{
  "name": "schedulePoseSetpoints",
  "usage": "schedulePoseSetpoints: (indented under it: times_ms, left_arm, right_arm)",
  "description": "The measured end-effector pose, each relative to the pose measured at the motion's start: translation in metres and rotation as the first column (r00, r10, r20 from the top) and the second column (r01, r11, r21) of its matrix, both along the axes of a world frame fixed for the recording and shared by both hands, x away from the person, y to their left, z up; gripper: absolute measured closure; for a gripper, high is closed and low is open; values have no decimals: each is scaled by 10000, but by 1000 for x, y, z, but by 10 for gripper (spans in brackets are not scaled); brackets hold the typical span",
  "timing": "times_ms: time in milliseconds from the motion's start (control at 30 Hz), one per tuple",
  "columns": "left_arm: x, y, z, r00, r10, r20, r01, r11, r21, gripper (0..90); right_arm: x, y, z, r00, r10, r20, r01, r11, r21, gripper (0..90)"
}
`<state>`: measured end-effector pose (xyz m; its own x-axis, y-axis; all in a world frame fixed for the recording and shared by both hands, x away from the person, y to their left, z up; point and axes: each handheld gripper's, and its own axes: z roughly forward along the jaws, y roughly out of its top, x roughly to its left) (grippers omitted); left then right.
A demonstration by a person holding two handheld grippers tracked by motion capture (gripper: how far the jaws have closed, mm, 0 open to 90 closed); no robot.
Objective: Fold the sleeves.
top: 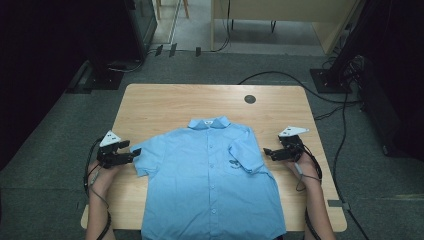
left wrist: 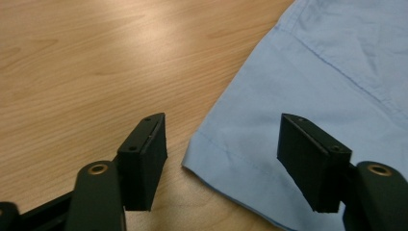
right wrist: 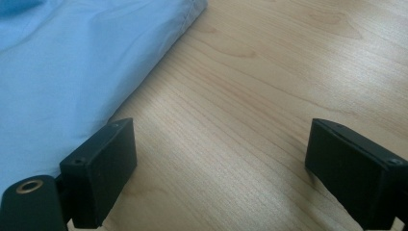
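Light, limp blue shirt [top: 210, 185] flat on the table [top: 165, 102]; left gripper [top: 131, 154] and right gripper [top: 269, 153], both spread, flank its sleeves, the likeliest handholds.

One light blue shirt [top: 210, 185] was counted, laid on one wooden table [top: 165, 107]. Two grippers were counted: the left gripper [top: 134, 156] and the right gripper [top: 268, 152], each with two black jaws. Two forearms were seen. One round dark cap [top: 250, 99] was counted in the tabletop. Two short sleeves and one chest pocket [top: 235, 161] were counted on the shirt.
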<state>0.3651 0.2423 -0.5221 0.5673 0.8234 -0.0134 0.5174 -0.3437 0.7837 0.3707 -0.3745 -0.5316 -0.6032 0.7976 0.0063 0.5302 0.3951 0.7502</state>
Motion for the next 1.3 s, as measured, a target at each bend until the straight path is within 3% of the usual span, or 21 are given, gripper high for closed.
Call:
schedulePoseSetpoints:
  times_ms: [133, 167, 200, 267, 300, 367, 400, 433, 467, 500, 533, 600, 700, 933, 1167, 1200, 1300]
  left_arm:
    - [0, 1, 0, 10000, -6, -2, 6, 9999, -145, 431]
    - [-1, -1, 0, 10000, 96, -11, -96, 9999, 40, 431]
    - [-1, -1, 0, 10000, 96, -11, -96, 9999, 40, 497]
    - [-2, -3, 0, 9999, 25, 129, -28, 9997, 231, 497]
    - [-2, -3, 0, 9999, 25, 129, -28, 9997, 231, 574]
    - [-4, -6, 0, 9998, -123, 122, 121, 9998, 185, 597]
    - [-4, -6, 0, 9998, -123, 122, 121, 9998, 185, 699]
    - [-5, -9, 0, 9998, -158, 114, 156, 9997, 170, 699]
    - [-5, -9, 0, 9998, -158, 114, 156, 9997, 170, 787]
    - [-5, -11, 0, 9999, -106, -1, 106, 9999, -12, 787]
    - [-5, -11, 0, 9999, -106, -1, 106, 9999, -12, 857]
    - [-5, -12, 0, 9999, 85, -113, -87, 9998, -172, 869]
    - [-6, -14, 0, 9999, 100, -56, -101, 9999, -35, 879]
    - [-9, -18, 5, 10000, -42, -3, 42, 9999, -136, 881]
    - [-12, -19, 13, 9997, -17, 257, 26, 9994, -342, 881]
    - [-16, -19, 20, 9988, -68, 476, 92, 9987, -498, 881]
    - [-16, -19, 20, 9988, -68, 476, 92, 9987, -498, 881]
  right_arm:
    - [0, 0, 0, 10000, -62, 8, 62, 10000, 2, 104]
    - [0, 0, 0, 10000, -62, 8, 62, 10000, 2, 104]
    - [0, 0, 0, 10000, -62, 8, 62, 10000, 2, 104]
    - [0, 0, 0, 10000, -67, 22, 67, 10000, -5, 104]
    - [0, 0, 0, 10000, -67, 22, 67, 10000, -5, 104]
    - [0, 0, 0, 10000, -70, 15, 70, 10000, 1, 104]
    - [0, 0, 0, 10000, -70, 15, 70, 10000, 1, 104]
    - [0, 0, 0, 10000, -81, 22, 81, 10000, -3, 104]
    - [0, 0, 0, 10000, -81, 22, 81, 10000, -3, 104]
    - [0, 0, 0, 10000, -91, 13, 91, 10000, 2, 104]
    - [0, 0, 0, 10000, -91, 13, 91, 10000, 2, 104]
    - [0, 0, 0, 10000, -96, 11, 96, 10000, 0, 104]
    - [0, 0, 0, 9999, -102, 12, 102, 9999, 6, 104]
    - [0, 0, 0, 9999, -137, -7, 137, 9999, 2, 105]
    - [0, 0, 0, 9999, -139, -3, 139, 9999, 4, 105]
    - [0, 0, 0, 9999, -143, -1, 143, 9999, 3, 105]
    - [0, 0, 0, 9999, -140, -5, 140, 9999, 5, 105]
